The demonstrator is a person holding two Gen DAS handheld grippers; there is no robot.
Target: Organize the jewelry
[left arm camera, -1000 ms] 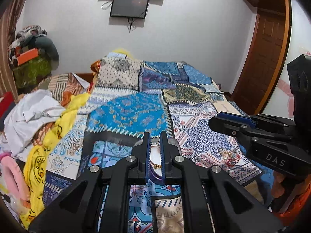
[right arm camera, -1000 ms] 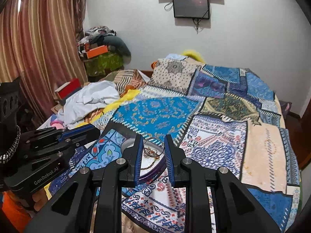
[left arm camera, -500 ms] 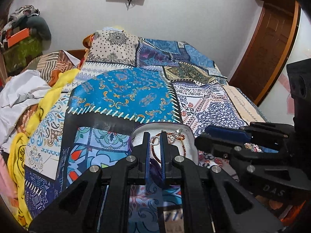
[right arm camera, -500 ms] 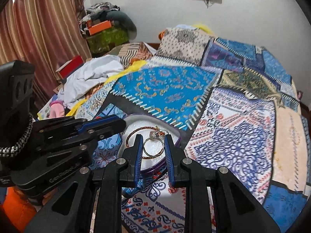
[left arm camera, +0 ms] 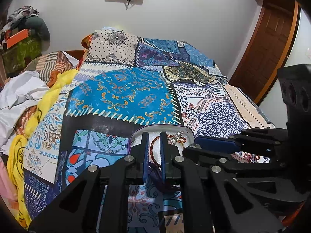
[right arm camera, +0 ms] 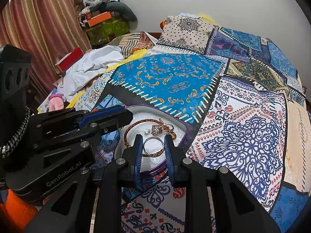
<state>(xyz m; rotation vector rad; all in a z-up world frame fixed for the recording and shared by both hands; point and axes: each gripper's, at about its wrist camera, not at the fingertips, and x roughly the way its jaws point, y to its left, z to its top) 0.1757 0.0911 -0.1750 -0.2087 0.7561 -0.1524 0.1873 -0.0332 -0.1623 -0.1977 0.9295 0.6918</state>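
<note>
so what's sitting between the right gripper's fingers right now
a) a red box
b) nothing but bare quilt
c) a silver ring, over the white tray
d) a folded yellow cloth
c: in the right wrist view the silver ring sits framed between the right gripper fingers, over the white tray that also holds the braided bracelet.

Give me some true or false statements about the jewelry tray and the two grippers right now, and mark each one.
1. The white tray sits on the patchwork bedspread. True.
2. A bangle lies between the fingers of the right hand-held gripper. True.
3. The tray is empty. False: it holds a braided orange bracelet and small silver pieces.
4. The left hand-held gripper is far from the tray. False: its tips reach over it.
5. The tray's rim is red. False: purple.
</note>
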